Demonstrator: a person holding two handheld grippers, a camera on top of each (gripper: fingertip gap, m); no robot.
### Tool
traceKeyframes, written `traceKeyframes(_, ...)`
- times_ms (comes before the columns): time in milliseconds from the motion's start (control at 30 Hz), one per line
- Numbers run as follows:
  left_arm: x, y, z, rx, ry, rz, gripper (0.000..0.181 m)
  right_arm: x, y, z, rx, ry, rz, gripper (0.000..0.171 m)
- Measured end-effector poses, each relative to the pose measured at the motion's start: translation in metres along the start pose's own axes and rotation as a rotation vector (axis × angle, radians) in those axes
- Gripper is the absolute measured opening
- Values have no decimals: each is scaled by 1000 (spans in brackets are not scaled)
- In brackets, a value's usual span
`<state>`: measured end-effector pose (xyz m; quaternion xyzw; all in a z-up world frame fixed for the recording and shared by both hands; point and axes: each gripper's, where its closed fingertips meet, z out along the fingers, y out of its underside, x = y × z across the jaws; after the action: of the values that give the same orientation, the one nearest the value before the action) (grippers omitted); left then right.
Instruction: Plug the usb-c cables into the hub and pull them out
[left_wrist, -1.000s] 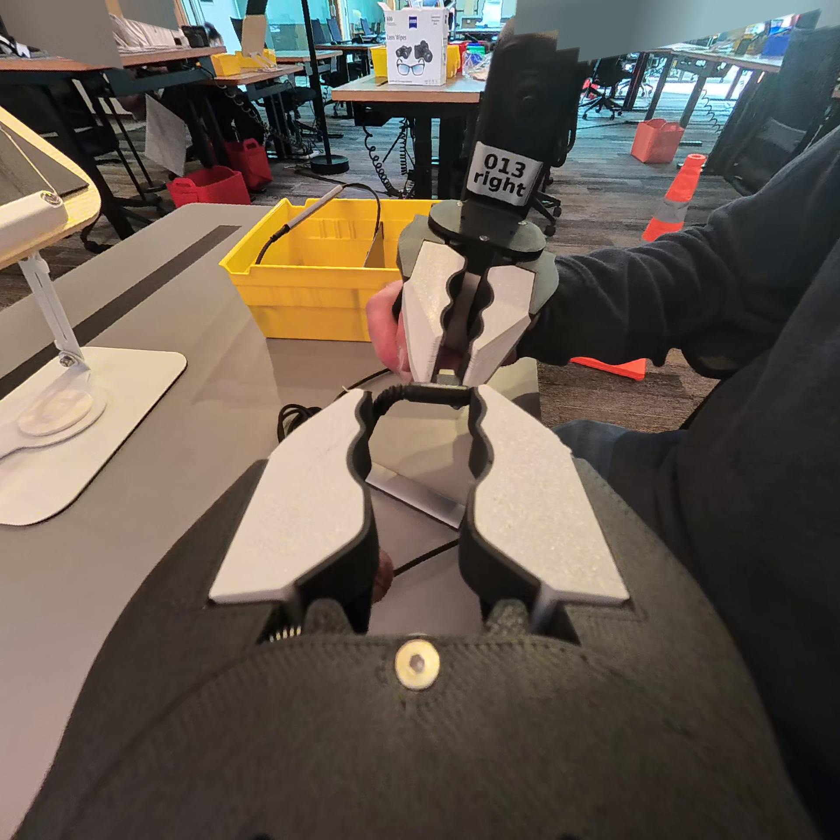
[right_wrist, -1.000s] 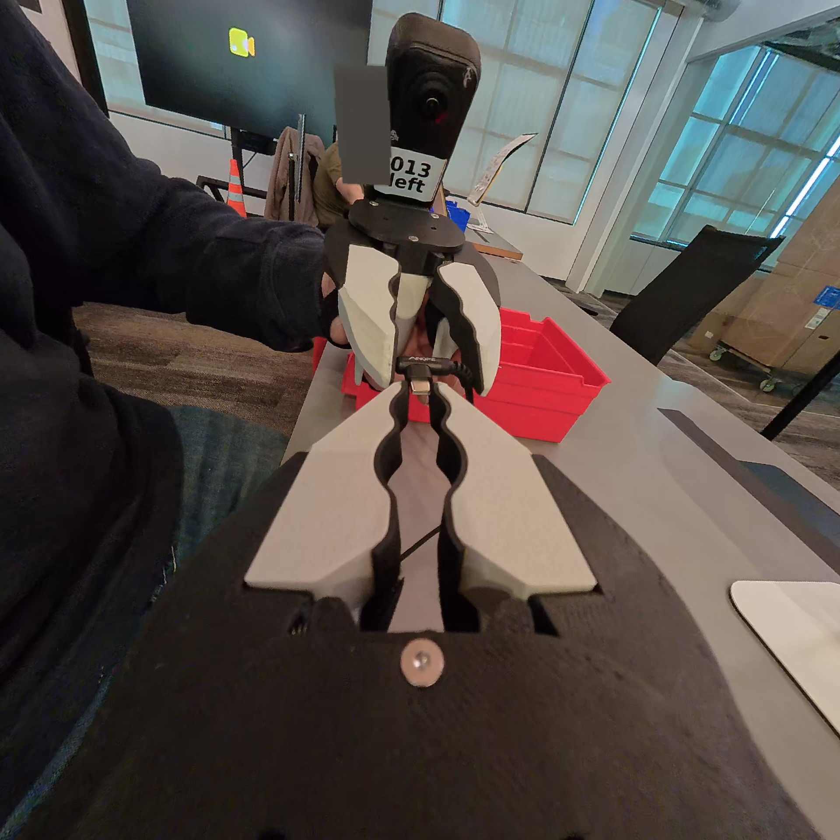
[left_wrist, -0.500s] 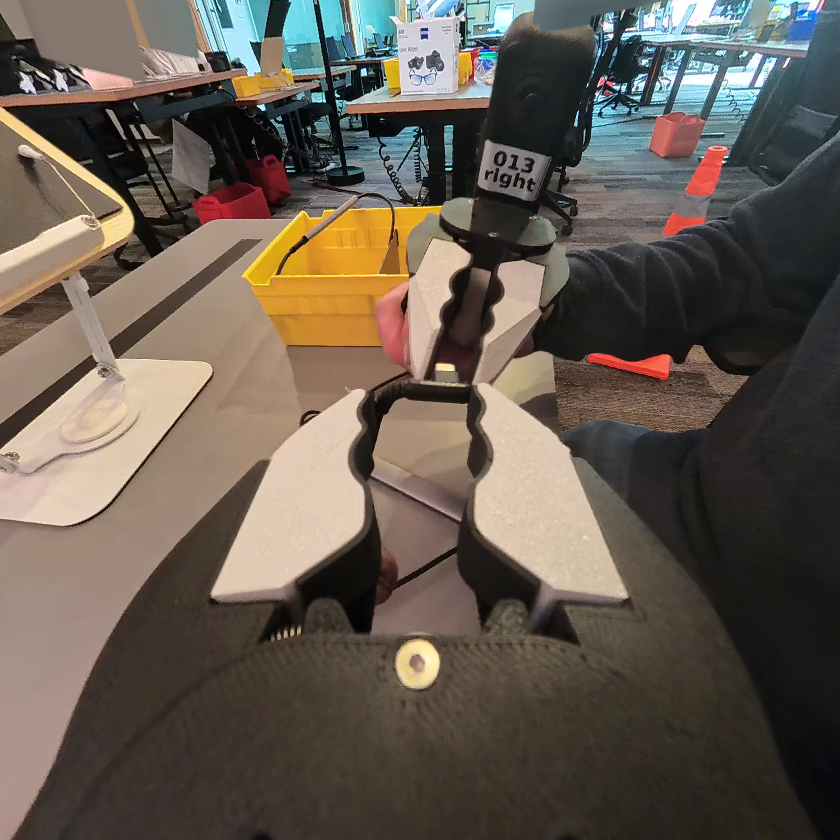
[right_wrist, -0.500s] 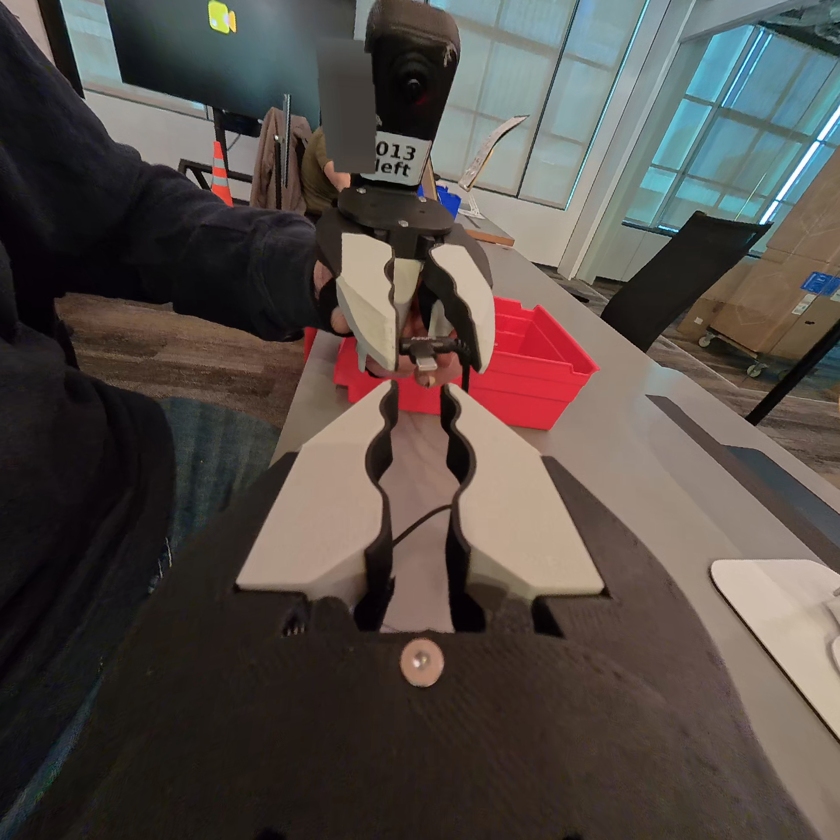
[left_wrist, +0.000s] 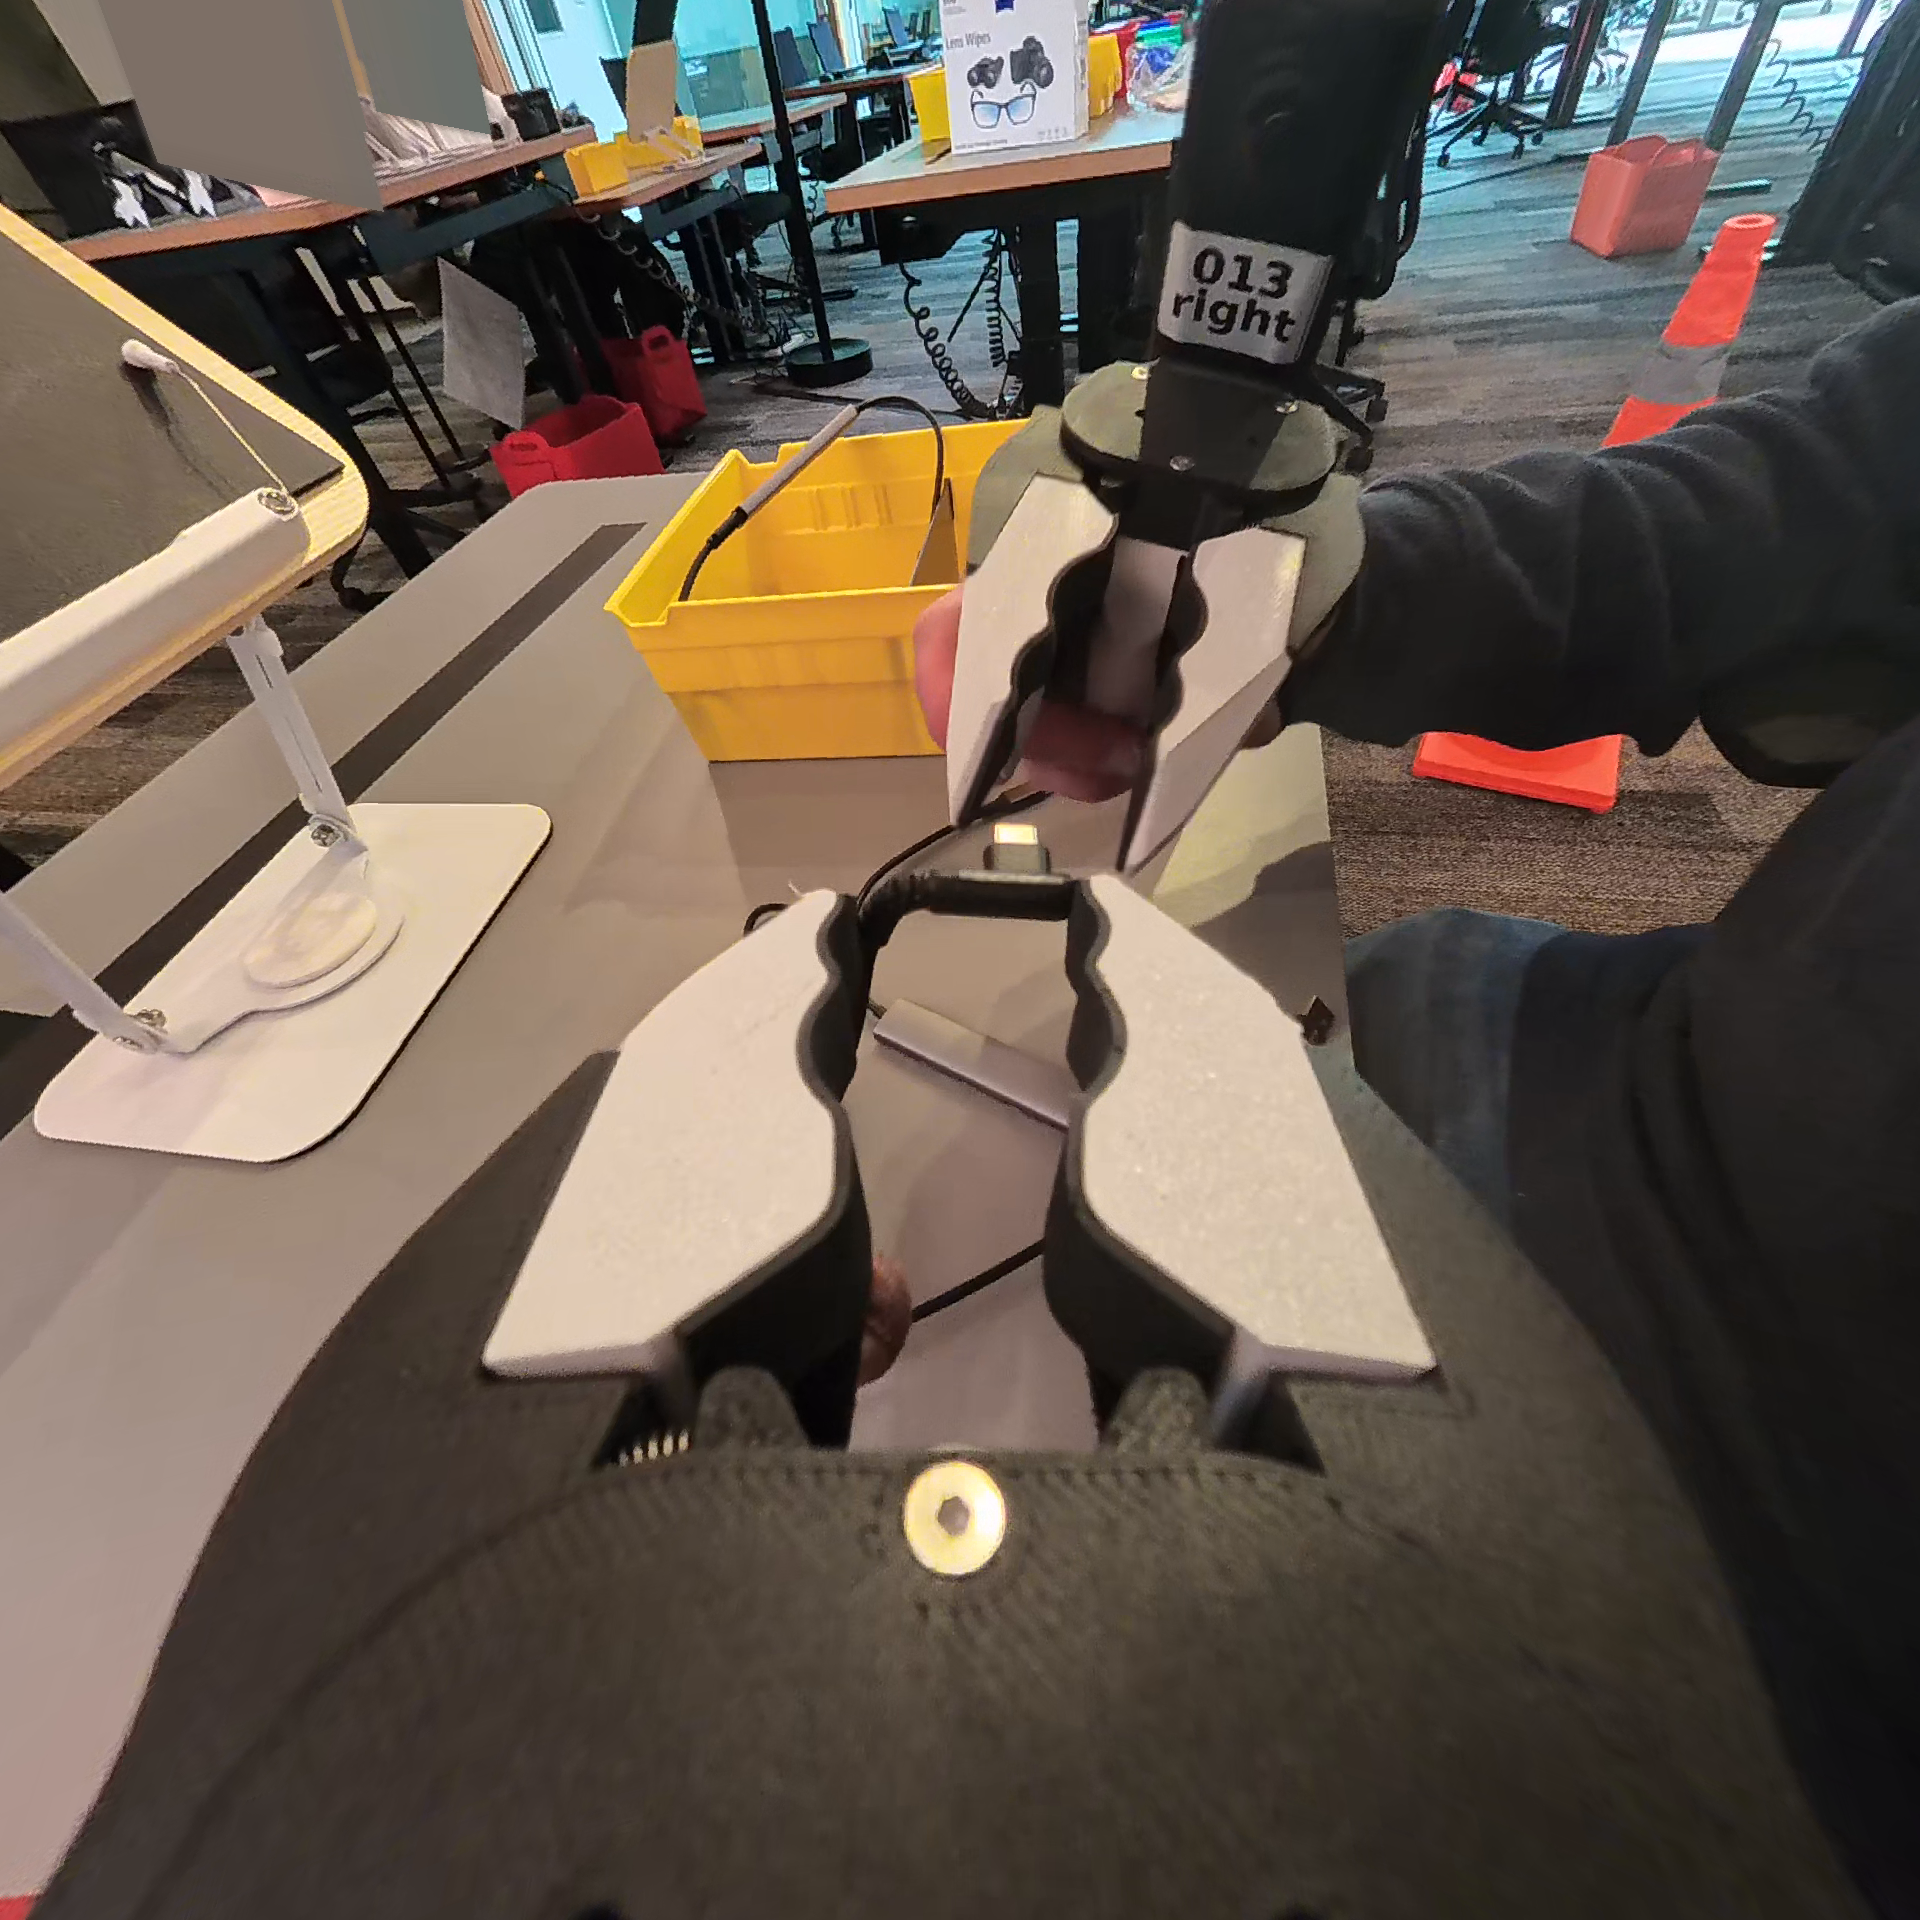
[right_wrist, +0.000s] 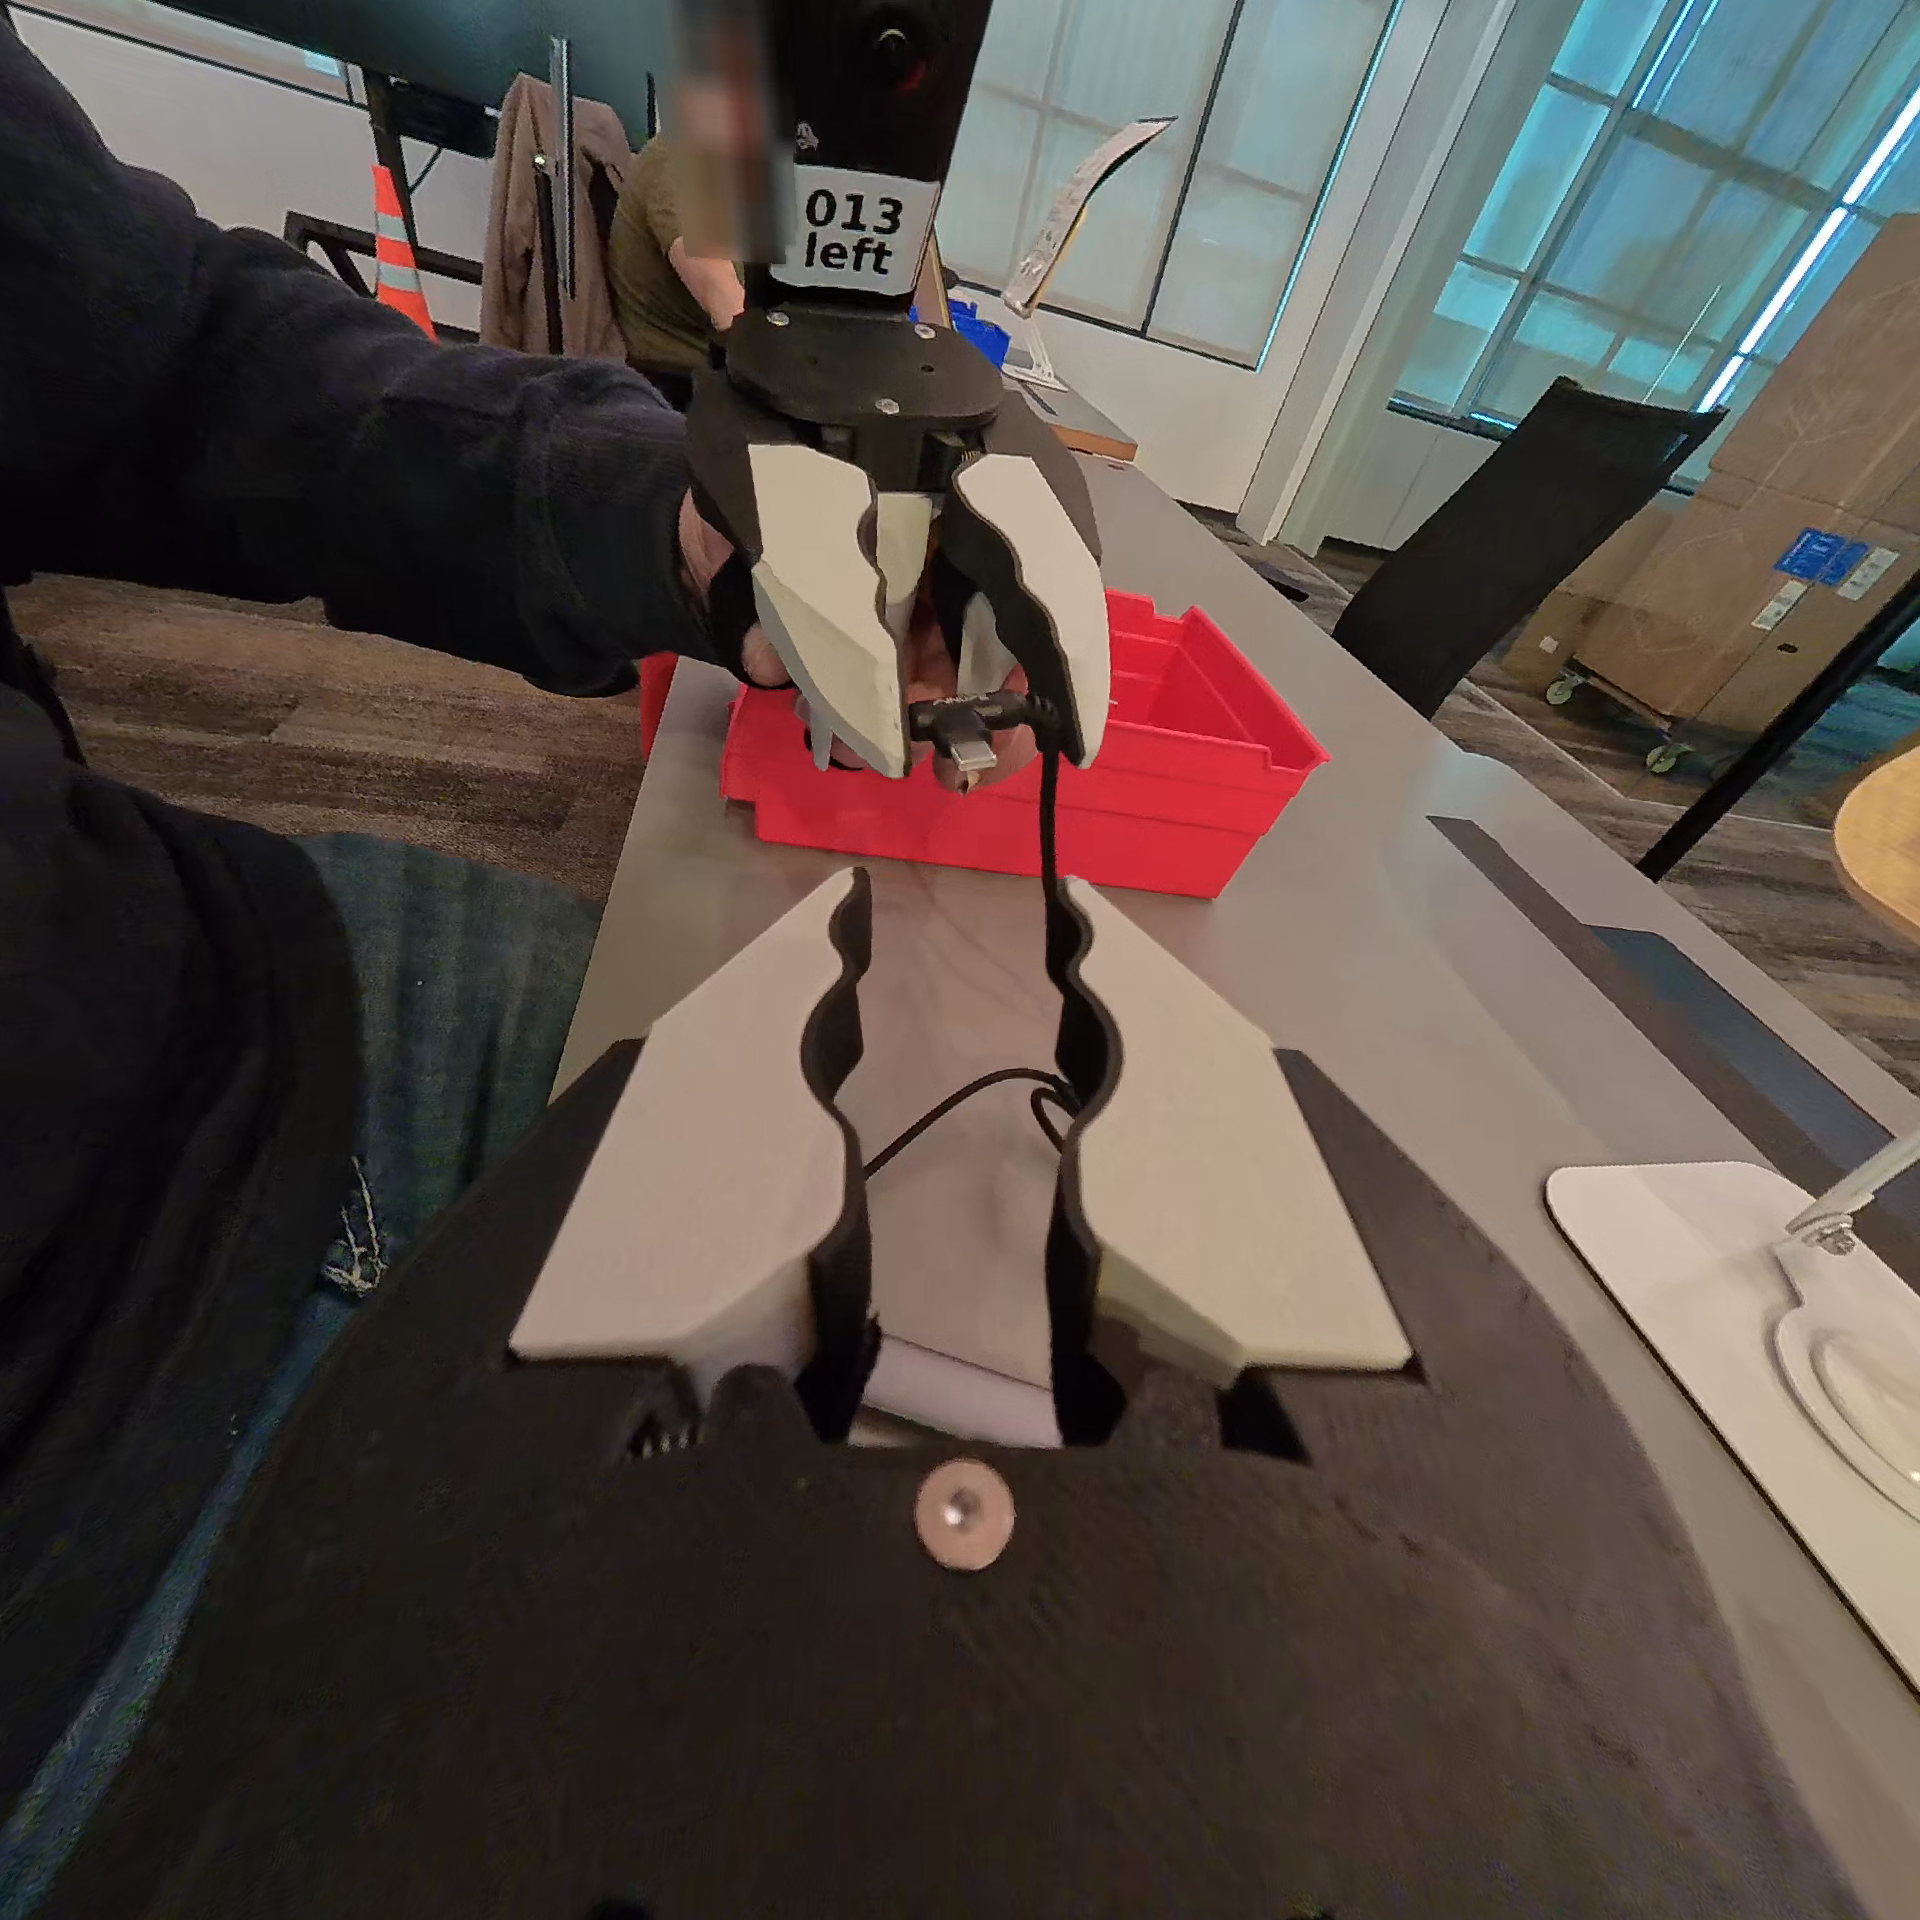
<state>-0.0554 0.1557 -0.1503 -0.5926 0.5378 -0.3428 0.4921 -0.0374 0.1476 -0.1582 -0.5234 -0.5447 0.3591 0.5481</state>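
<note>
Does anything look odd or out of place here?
Yes. The left tool grips the usb-c plug sideways across its tips, connector sticking out, not pointed at the hub lying on the table. The right tool is open and empty.

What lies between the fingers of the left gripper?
In the left wrist view, the left gripper clamps the black usb-c plug; the grey hub lies on the table behind it.

Left gripper clamps the black right-angle USB-C plug above the grey table.
The plug's black braided cable drops toward the right gripper, whose jaws stand parted with nothing between them; a red plastic bin sits on the far side, a white stand base near right.
</note>
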Motion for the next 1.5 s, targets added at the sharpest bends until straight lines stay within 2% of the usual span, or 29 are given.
traceKeyframes(200, -2, 5, 1, -20, -2, -7, 38, 0, 5, -1, -43, 6, -25, 38)
traceKeyframes(300, -3, 8, 1, -38, -8, -4, 38, 3, 15, -2, -106, 23, -27, 47)
traceKeyframes(367, -4, 9, 1, -43, -13, -8, 38, 7, 31, -4, -196, 47, -16, 60)
traceKeyframes(467, -4, 11, -1, -57, -17, -4, 38, 4, 63, -8, -365, 64, 45, 94)
traceKeyframes(567, -5, 13, -2, -62, -17, -8, 38, -1, 88, -12, -456, 87, 134, 105)
traceKeyframes(700, -5, 17, -2, -67, -13, -15, 38, -11, 125, -12, -557, 85, 278, 129)
traceKeyframes(967, -4, 20, -4, -75, -10, -17, 38, -5, 175, -7, -737, 146, 314, 133)
traceKeyframes(1100, -5, 21, -4, -76, -9, -20, 38, -4, 177, -4, -745, 125, 321, 135)
traceKeyframes(1200, -5, 23, -2, -79, -5, -22, 38, -7, 178, -4, -767, 88, 306, 143)
traceKeyframes(1333, -4, 24, -1, -82, -3, -22, 38, -2, 177, -3, -752, 108, 312, 128)
traceKeyframes(1500, -4, 23, -2, -82, -7, -22, 38, 0, 176, -3, -718, 116, 308, 127)
